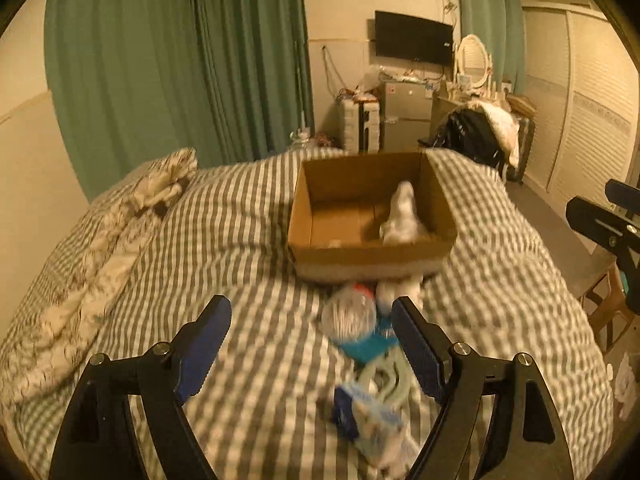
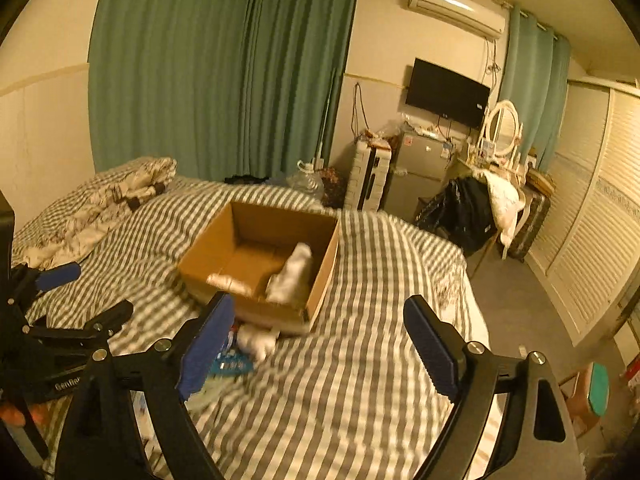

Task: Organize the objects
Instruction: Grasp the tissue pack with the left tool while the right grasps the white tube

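An open cardboard box [image 1: 372,254] [image 2: 320,276] sits on the striped bed with a white bundle [image 1: 402,216] [image 2: 292,274] inside it. In front of the box lie a clear round container [image 1: 349,318], a white item [image 2: 256,340], a blue packet [image 1: 370,346] and a blue-and-white package [image 1: 374,420]. My left gripper [image 1: 312,320] is open and empty, hovering above these items. My right gripper [image 2: 320,320] is open and empty, above the bed to the right of the box. The left gripper also shows at the left edge of the right wrist view [image 2: 60,300].
The striped duvet [image 1: 200,240] covers the bed, with a crumpled patterned blanket [image 1: 120,220] at the far left. Green curtains [image 2: 220,72], a small fridge [image 2: 420,168], a chair with clothes [image 2: 480,208] and louvred wardrobe doors [image 2: 592,220] stand beyond the bed.
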Demonstrator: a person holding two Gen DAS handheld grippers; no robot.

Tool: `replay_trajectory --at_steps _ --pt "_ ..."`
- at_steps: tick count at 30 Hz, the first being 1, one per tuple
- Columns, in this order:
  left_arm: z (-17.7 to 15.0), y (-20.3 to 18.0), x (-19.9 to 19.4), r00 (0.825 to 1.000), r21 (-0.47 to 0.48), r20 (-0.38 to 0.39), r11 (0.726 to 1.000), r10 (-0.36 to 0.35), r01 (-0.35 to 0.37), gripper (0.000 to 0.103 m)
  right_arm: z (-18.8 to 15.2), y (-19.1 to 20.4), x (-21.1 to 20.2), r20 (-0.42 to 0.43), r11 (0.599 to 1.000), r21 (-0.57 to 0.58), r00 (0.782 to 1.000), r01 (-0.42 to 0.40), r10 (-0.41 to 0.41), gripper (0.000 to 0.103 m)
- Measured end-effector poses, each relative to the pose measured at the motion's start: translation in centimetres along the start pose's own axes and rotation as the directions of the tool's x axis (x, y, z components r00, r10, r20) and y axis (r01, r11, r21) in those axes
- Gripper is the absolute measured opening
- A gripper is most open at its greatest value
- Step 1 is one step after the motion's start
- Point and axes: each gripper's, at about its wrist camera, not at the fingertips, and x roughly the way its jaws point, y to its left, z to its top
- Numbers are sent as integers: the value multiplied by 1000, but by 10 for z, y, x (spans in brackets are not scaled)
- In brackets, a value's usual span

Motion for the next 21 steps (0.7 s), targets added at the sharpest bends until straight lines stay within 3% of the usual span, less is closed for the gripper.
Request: replay_trajectory --at_steps 3,9,15,16,18,20,21 --pt "-25 -3 4 999 -19 -52 1000 4 -5 85 -26 6 3 -37 1000 16 999 6 -6 87" --pt "-58 -12 4 993 -28 -109 998 -54 51 85 -71 10 19 -133 997 79 991 -3 13 87" --pt "-71 -33 6 988 28 -120 994 -102 106 82 -80 12 19 -157 996 88 987 -1 15 86" --pt "-72 -34 9 986 31 -127 993 -105 110 79 -81 13 18 -156 996 89 988 -1 15 86" --pt "-77 -34 15 982 28 -151 992 -116 121 45 -81 15 17 -155 996 86 988 1 12 86" --pt "-80 -29 21 975 12 -174 989 -140 145 28 -81 17 17 -158 996 84 987 1 12 86" --pt "-81 -26 21 974 4 -172 988 -151 154 26 -82 18 18 -162 997 83 987 0 13 86"
